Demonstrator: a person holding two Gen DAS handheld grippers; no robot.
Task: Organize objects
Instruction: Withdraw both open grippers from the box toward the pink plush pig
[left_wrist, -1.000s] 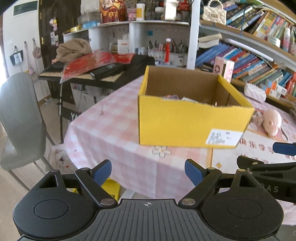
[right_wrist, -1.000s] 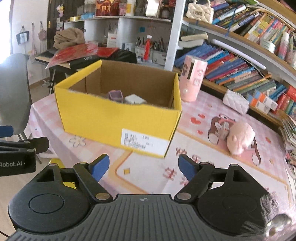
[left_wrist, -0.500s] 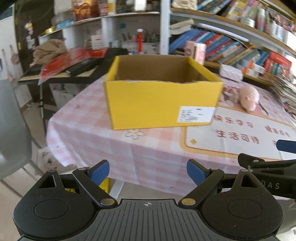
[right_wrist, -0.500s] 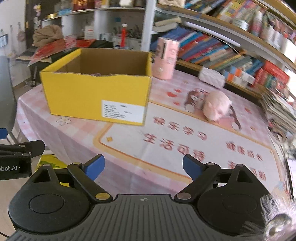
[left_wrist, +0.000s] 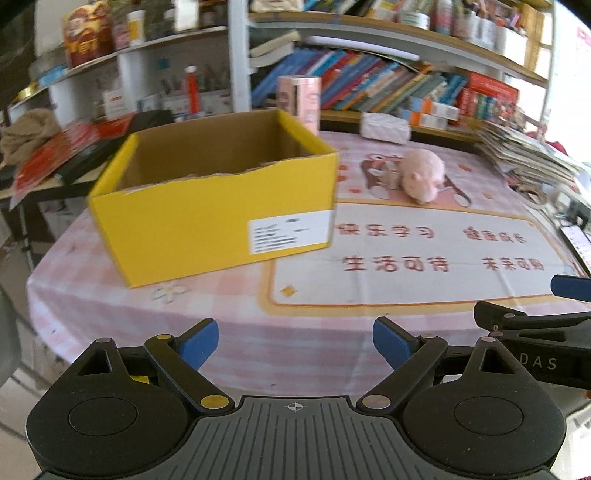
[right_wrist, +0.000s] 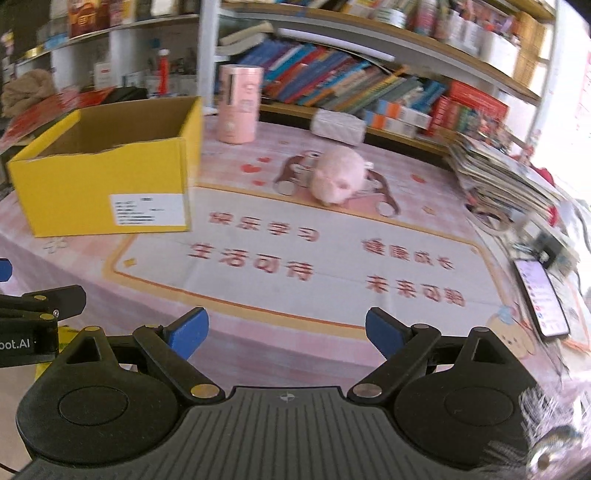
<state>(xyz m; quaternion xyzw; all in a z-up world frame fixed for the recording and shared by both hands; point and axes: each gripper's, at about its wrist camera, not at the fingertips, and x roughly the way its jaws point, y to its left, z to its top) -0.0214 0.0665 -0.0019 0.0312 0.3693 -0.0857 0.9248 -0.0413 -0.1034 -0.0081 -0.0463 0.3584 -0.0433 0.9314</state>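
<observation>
An open yellow cardboard box (left_wrist: 214, 206) stands on the left of the pink checked table; it also shows in the right wrist view (right_wrist: 107, 177). Its contents are hidden by the near wall. A pink plush pig (left_wrist: 423, 175) lies behind the printed mat (left_wrist: 406, 254), and shows in the right wrist view (right_wrist: 338, 179) too. A pink cylinder box (right_wrist: 239, 105) stands behind the yellow box. My left gripper (left_wrist: 295, 341) is open and empty at the table's near edge. My right gripper (right_wrist: 286, 332) is open and empty, over the near edge by the mat (right_wrist: 295, 258).
A white tissue pack (right_wrist: 338, 125) lies at the back. A stack of papers (right_wrist: 509, 177) and a phone (right_wrist: 541, 295) lie at the right. Bookshelves (right_wrist: 369, 81) stand behind the table. A dark side table with red items (left_wrist: 62, 155) is at the left.
Both grippers have swung to the right: the yellow box has shifted left in both views, and the pig, paper stack and phone have come into view. Both stay open.
</observation>
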